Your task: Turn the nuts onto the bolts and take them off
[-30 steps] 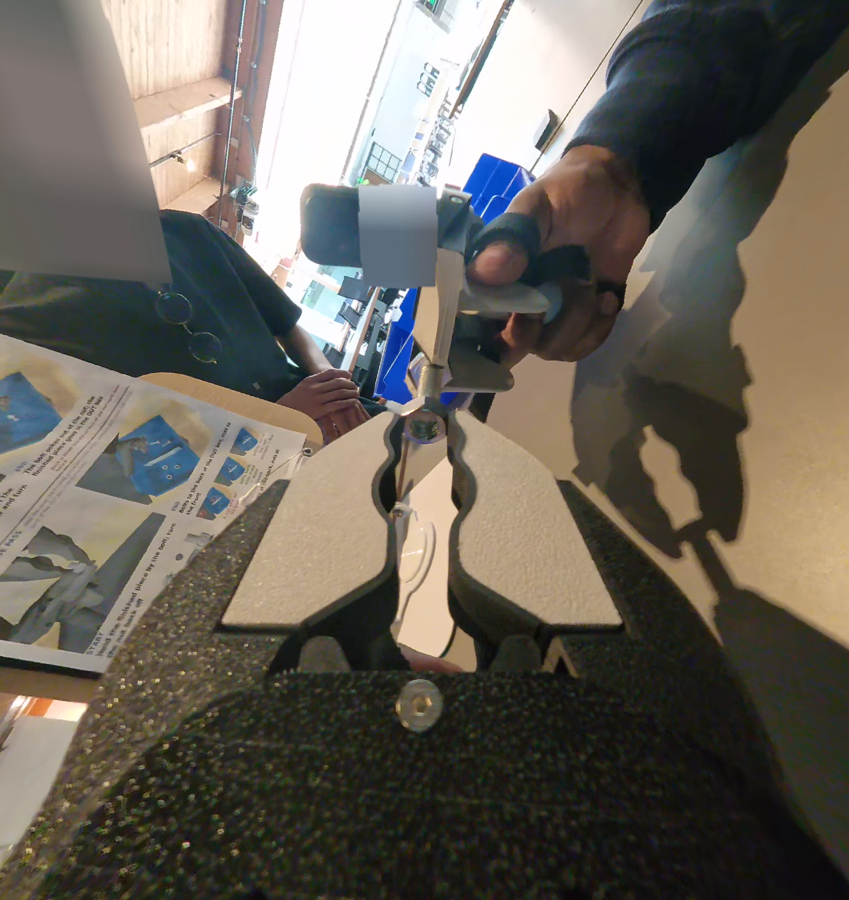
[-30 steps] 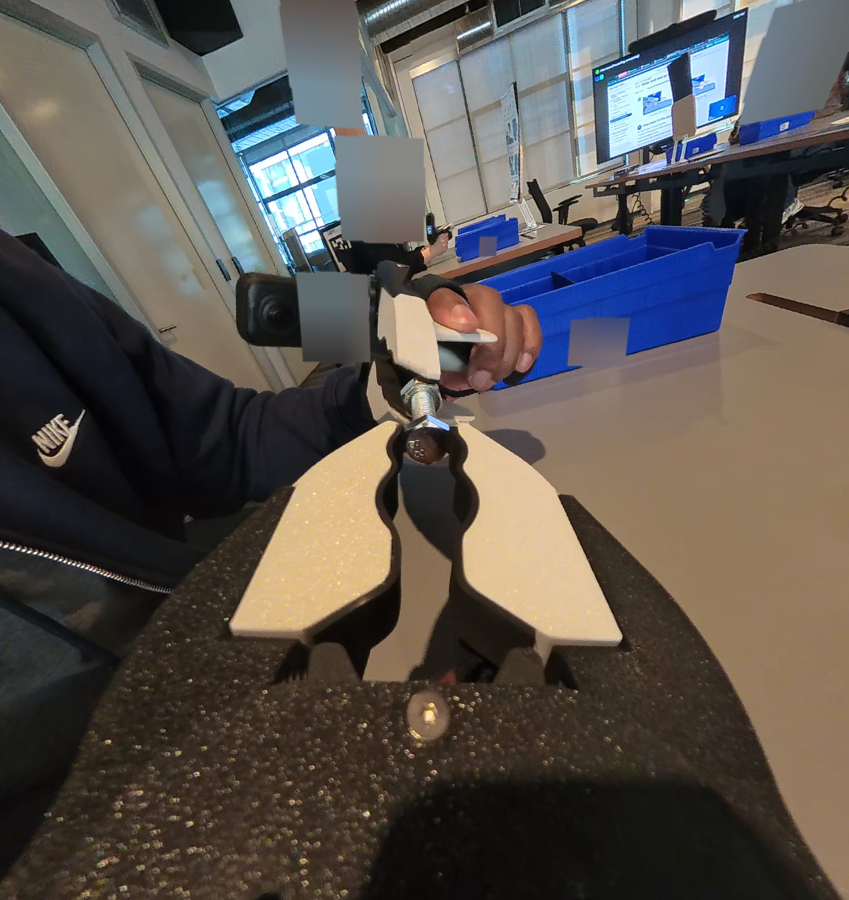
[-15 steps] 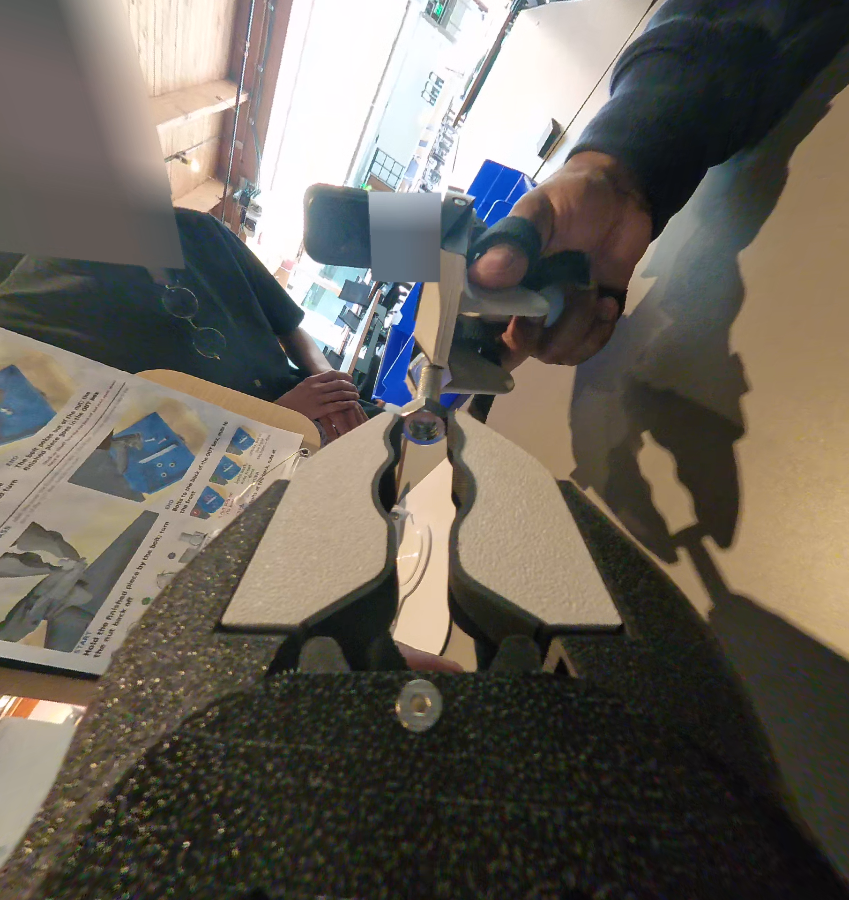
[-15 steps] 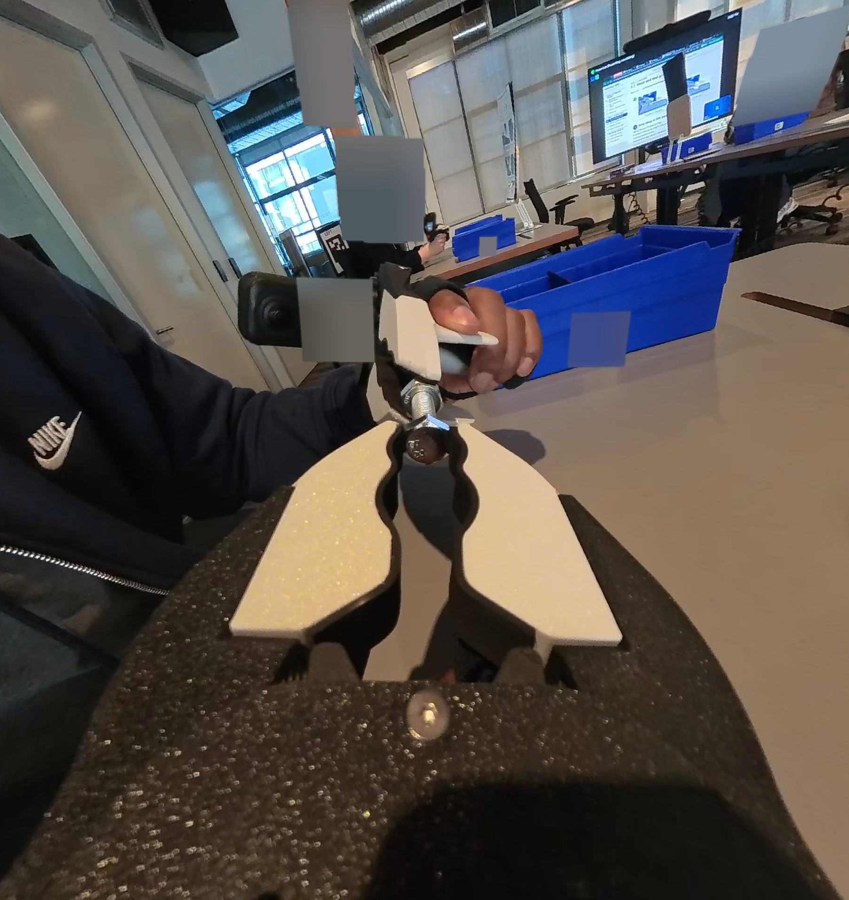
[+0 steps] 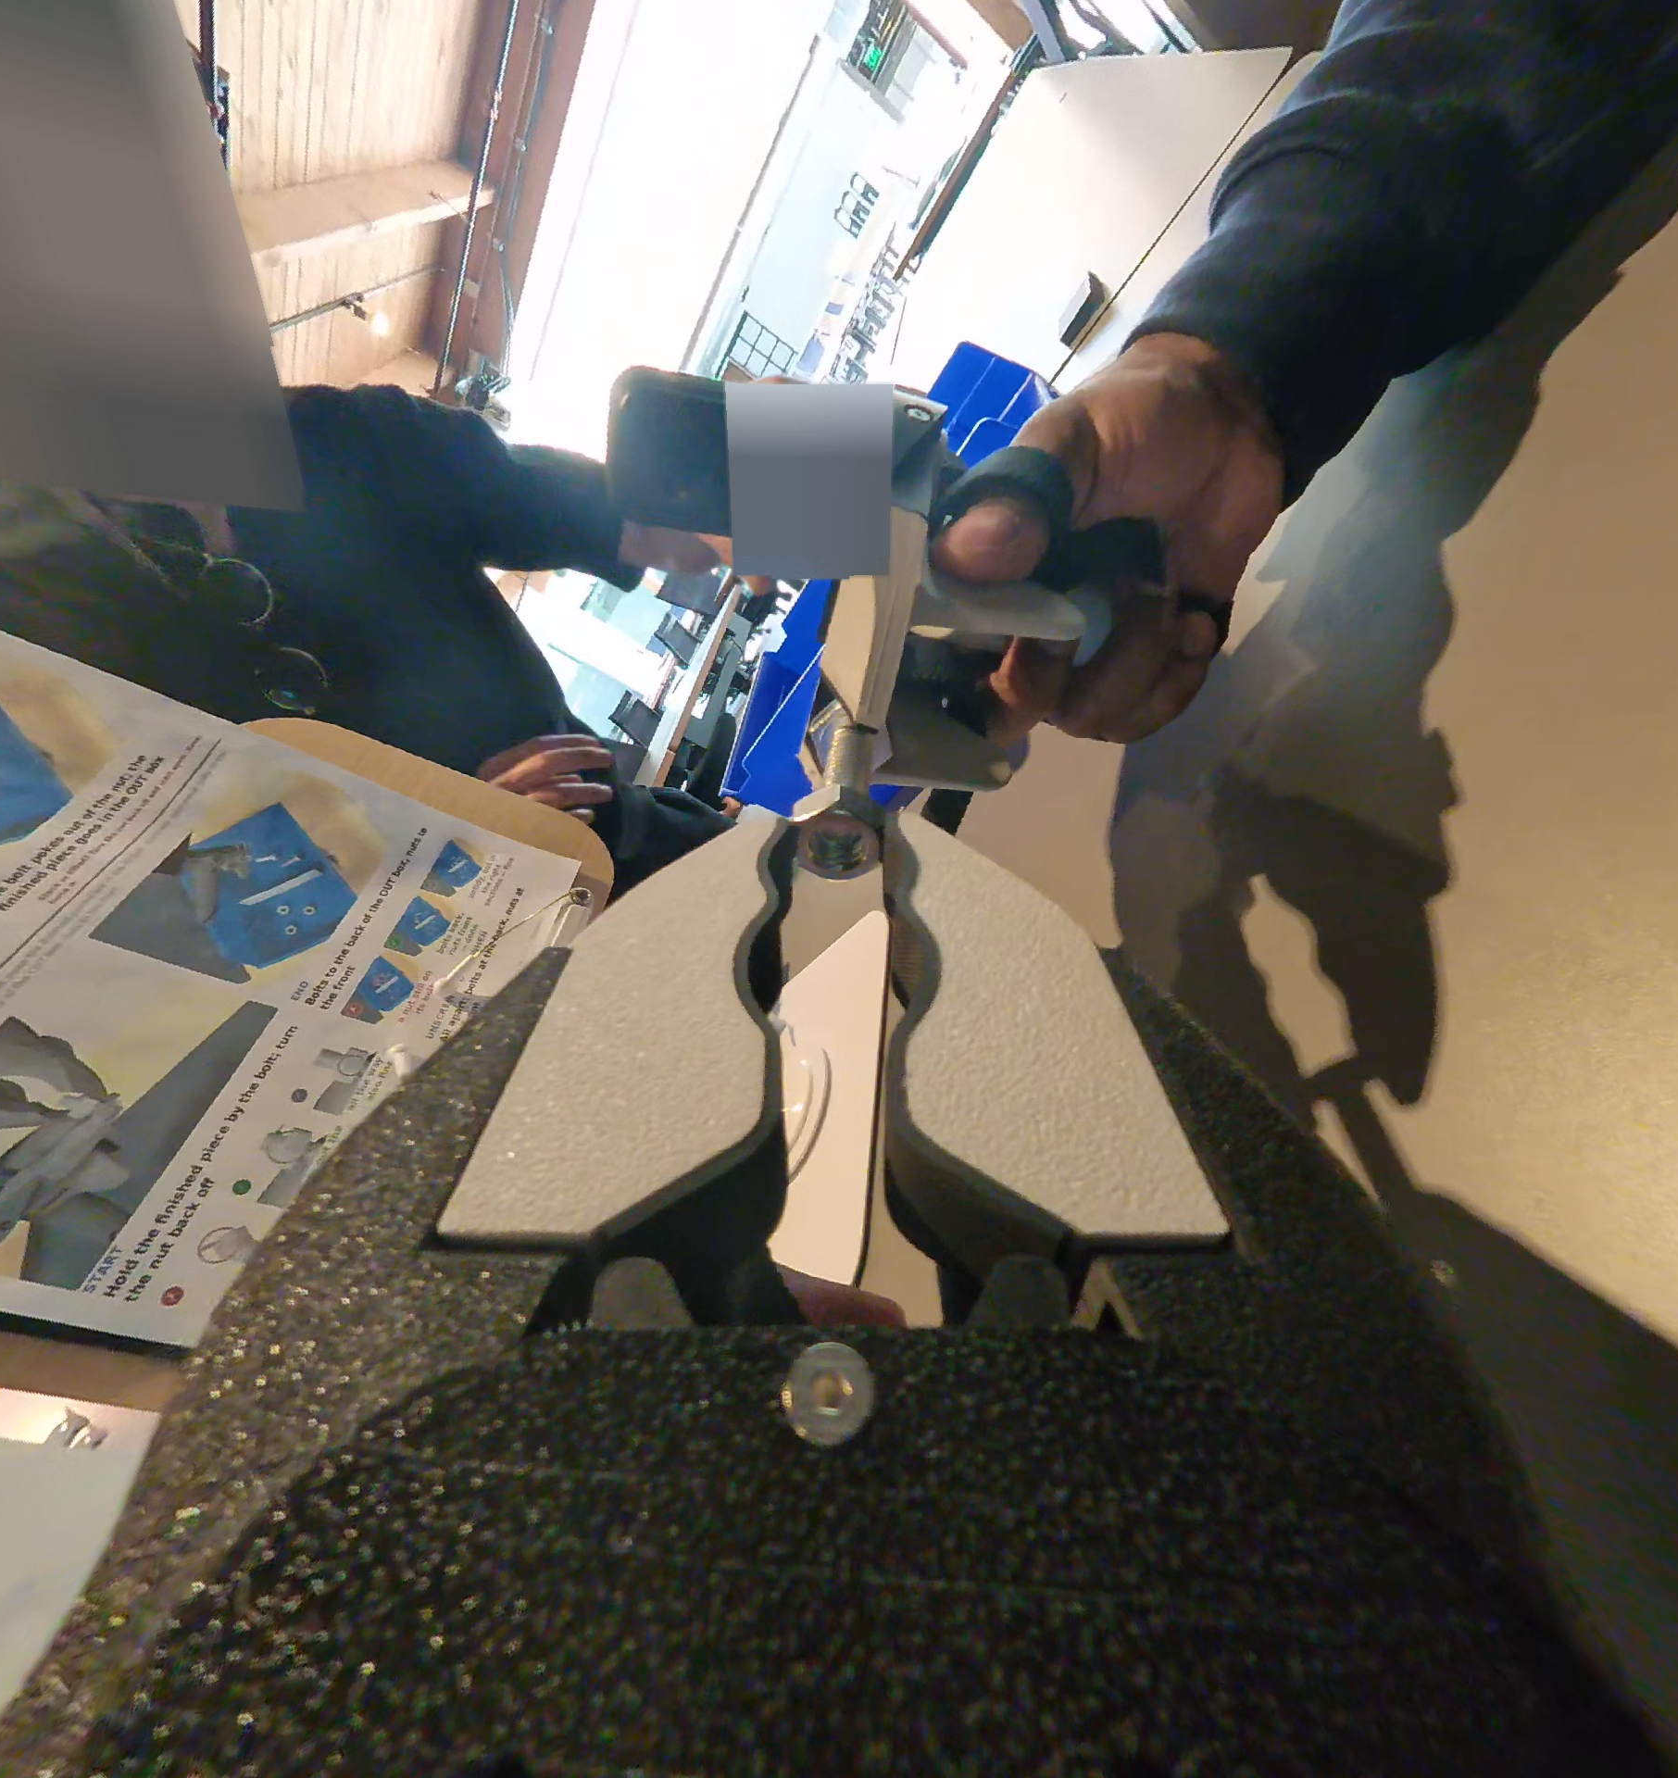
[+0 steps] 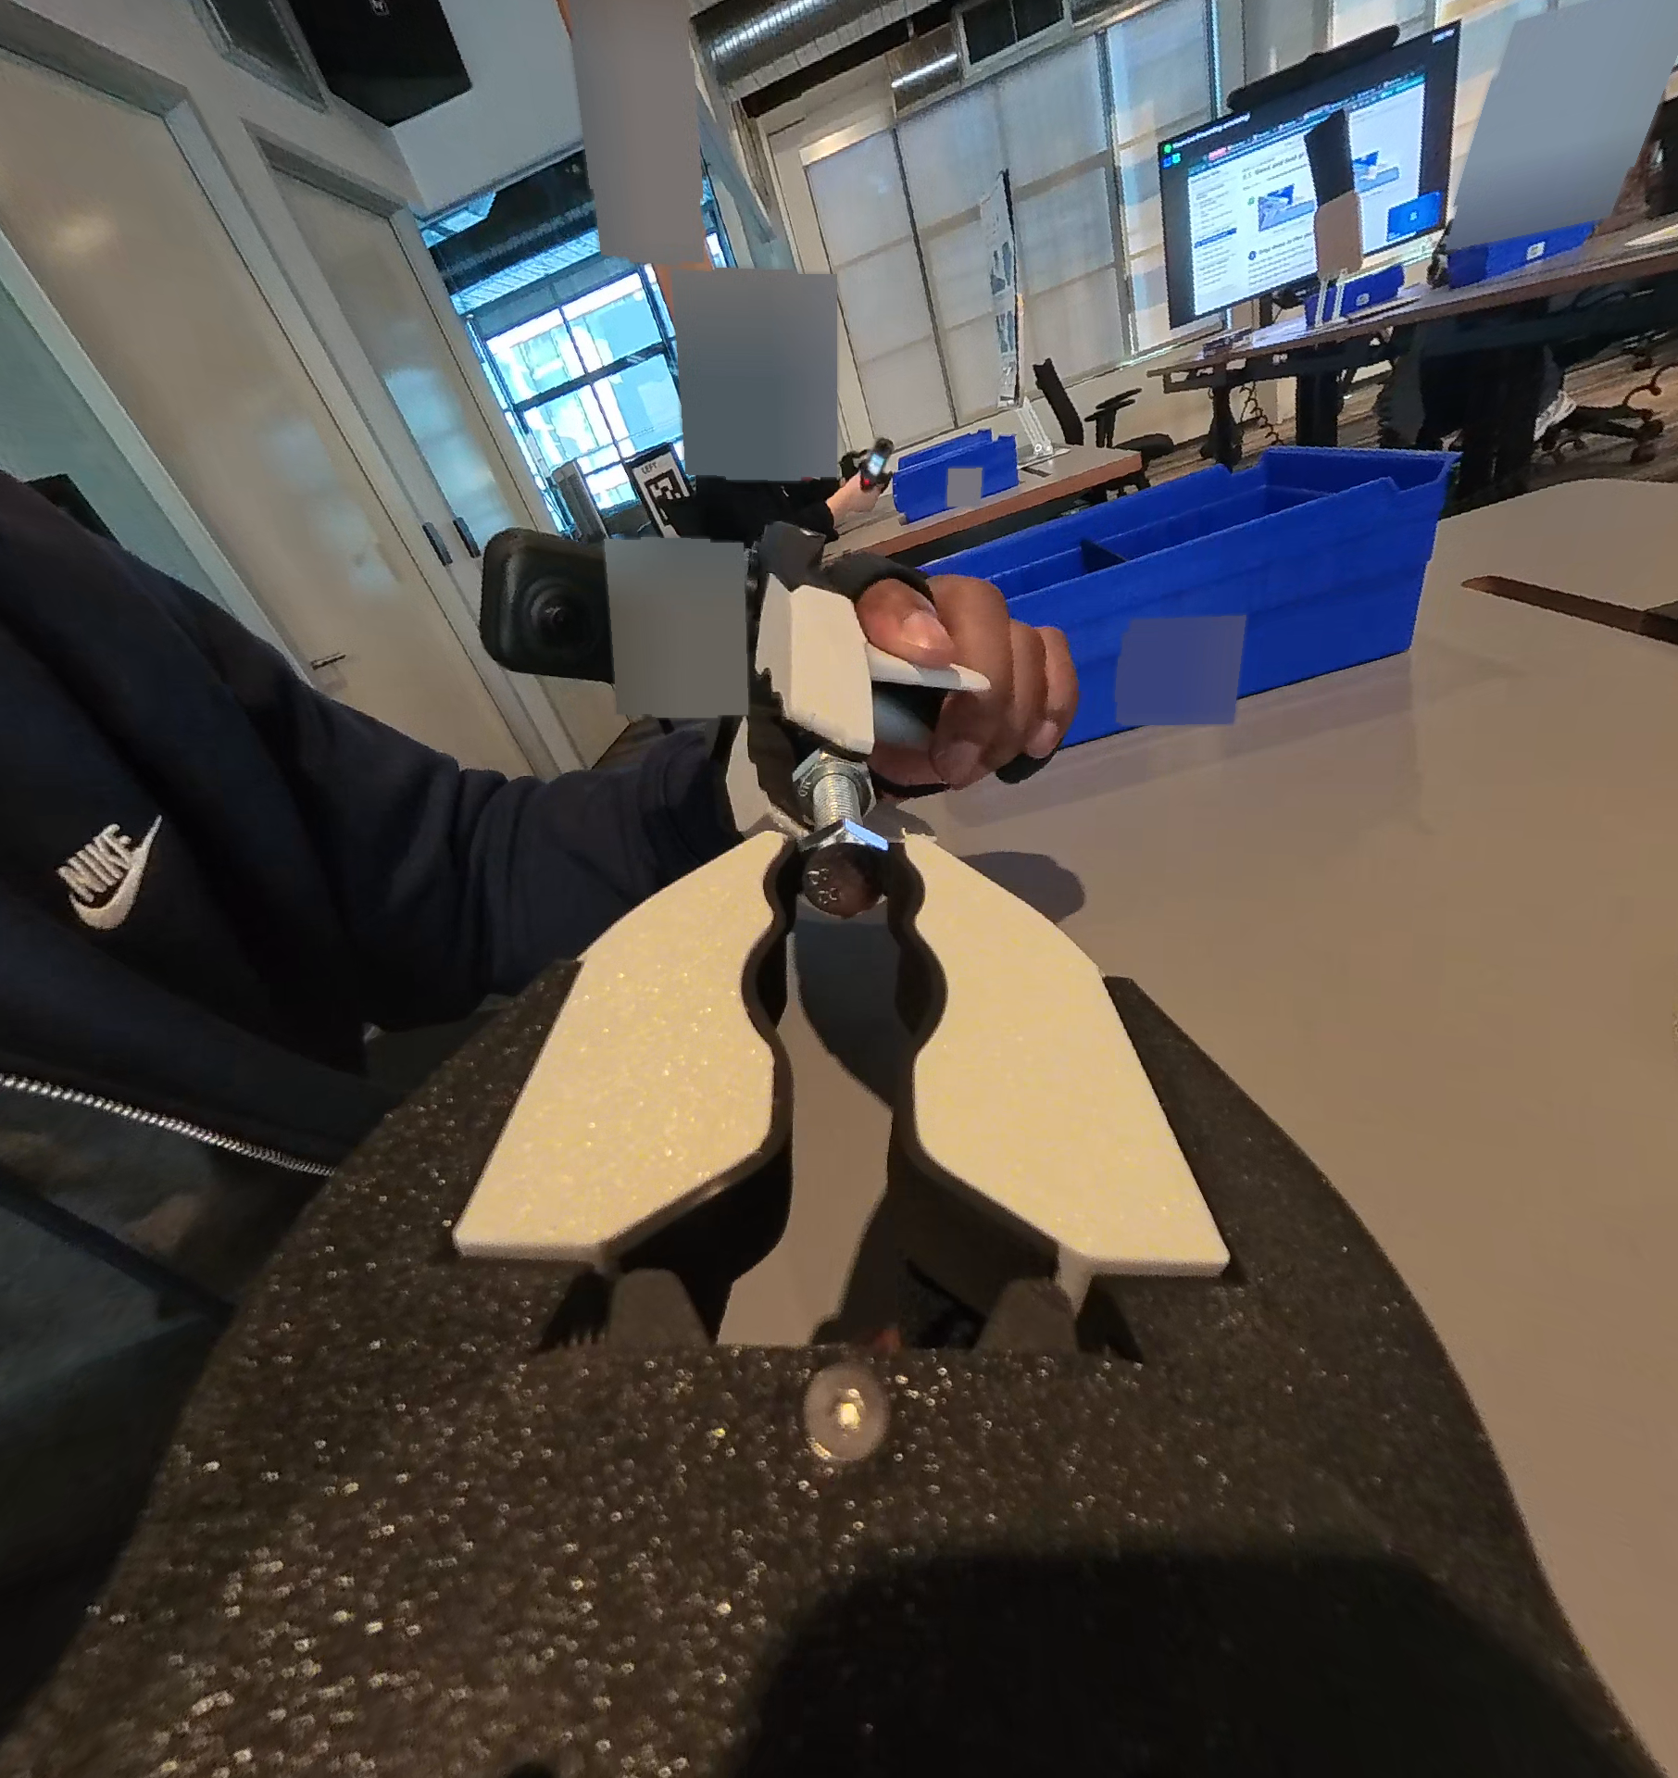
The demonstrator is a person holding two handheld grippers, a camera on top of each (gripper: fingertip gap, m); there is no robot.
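My right gripper (image 6: 840, 880) is clamped on the hexagonal head of the bolt (image 6: 837, 818), and my left gripper (image 5: 837, 847) is closed on the nut (image 5: 835, 851) threaded on the far end of the same shank; the pair is held in the air between the two tools, above the grey table (image 6: 1345, 914). I judge the steel parts small, rigid and slick, light enough to need little squeeze but apt to twist out unless the fingers bear on the flats of the hexagons, never on the thread. The right wrist view shows the bolt head face-on, the bare thread beyond it, my left hand (image 6: 970, 698) on its handle, and the divided blue bin (image 6: 1297, 568) on the table behind. The left wrist view, tilted, looks down the bolt's tip inside the nut and adds what the other lacks: my right hand (image 5: 1133, 548), an illustrated instruction sheet (image 5: 191, 943) to one side, and a seated person in dark clothing (image 5: 412, 577) beyond it.
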